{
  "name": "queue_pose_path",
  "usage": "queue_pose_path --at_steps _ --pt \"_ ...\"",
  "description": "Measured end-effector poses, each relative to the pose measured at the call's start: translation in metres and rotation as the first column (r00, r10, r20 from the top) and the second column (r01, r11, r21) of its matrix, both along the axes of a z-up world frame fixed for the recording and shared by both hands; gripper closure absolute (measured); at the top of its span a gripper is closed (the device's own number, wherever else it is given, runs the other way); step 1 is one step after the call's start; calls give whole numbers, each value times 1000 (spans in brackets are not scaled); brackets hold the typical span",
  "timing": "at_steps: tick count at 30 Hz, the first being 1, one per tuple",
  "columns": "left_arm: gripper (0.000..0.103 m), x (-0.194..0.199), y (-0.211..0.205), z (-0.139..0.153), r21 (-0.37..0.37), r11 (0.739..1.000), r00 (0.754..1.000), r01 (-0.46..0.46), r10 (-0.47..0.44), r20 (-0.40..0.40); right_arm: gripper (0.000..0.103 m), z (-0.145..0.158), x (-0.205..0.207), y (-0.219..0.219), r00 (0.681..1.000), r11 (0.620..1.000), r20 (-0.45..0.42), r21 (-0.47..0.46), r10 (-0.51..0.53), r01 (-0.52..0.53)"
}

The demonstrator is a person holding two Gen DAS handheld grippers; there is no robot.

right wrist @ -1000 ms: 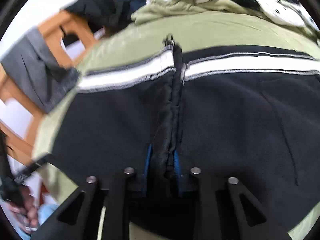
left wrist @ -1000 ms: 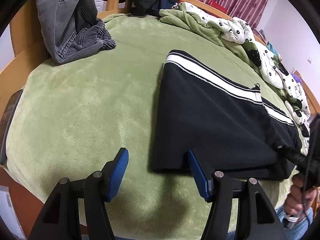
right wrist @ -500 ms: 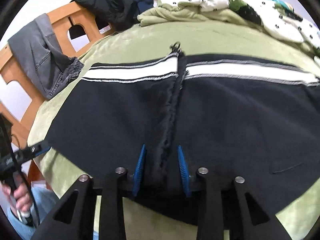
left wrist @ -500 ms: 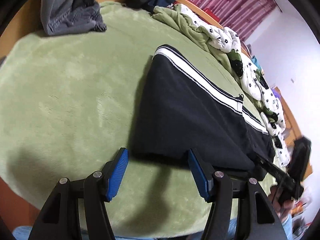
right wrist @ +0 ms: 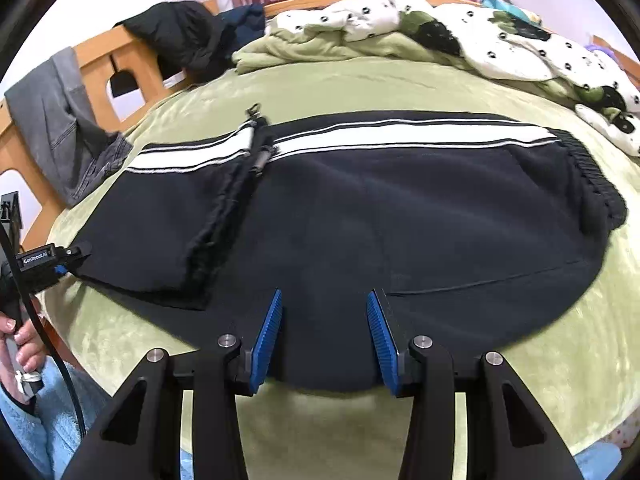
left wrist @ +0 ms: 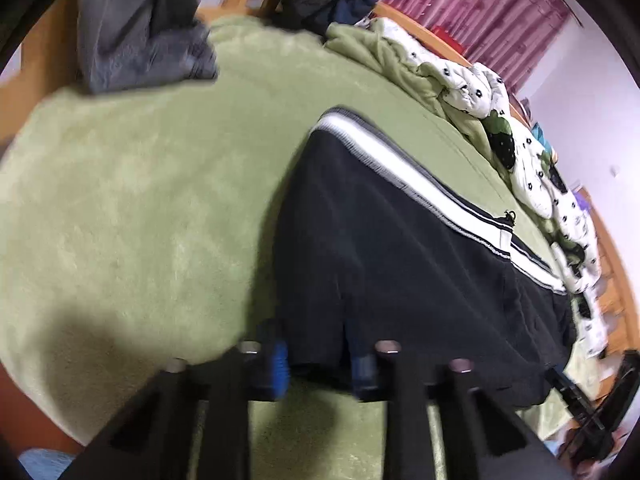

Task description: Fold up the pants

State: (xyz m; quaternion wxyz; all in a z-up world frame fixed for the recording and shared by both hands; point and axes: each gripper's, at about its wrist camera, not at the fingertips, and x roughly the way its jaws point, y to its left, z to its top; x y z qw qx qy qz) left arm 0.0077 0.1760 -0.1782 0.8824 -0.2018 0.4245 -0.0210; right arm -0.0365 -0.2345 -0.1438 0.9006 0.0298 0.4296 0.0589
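Black pants (right wrist: 360, 208) with a white side stripe lie folded flat on the green blanket (right wrist: 360, 84). They also show in the left wrist view (left wrist: 392, 264). My left gripper (left wrist: 318, 354) is closing on the near left corner of the pants; the view is blurred. It shows at the left in the right wrist view (right wrist: 70, 258), at the pants' edge. My right gripper (right wrist: 324, 330) is open over the near edge of the pants, holding nothing.
Grey jeans (left wrist: 136, 32) hang on the wooden bed frame (right wrist: 104, 64) at the left. A crumpled white dotted quilt (right wrist: 500, 40) and dark clothes (right wrist: 184, 36) lie at the far side. The blanket's near edge drops off below the grippers.
My right gripper has let go of the pants' folded ridge and opened wide. My left gripper has moved onto the pants' corner and its jaws have narrowed around it.
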Motion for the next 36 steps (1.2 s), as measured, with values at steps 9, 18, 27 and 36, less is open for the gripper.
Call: queue_pose_path --at_steps 9,18,27,36 --pt "89 -5 -81 81 222 974 982 49 -87 165 59 16 -9 -61 994 997 73 -14 -76 77" --pt "90 -14 -210 112 271 923 916 273 -335 219 59 27 -27 -130 977 980 119 -72 -176 185" --pt "89 -15 -296 54 261 854 870 449 -485 91 59 20 -47 -168 966 967 85 -52 -244 249" --pt "65 -35 -275 70 220 836 839 503 -533 108 59 24 -34 -131 980 983 83 -11 -182 184"
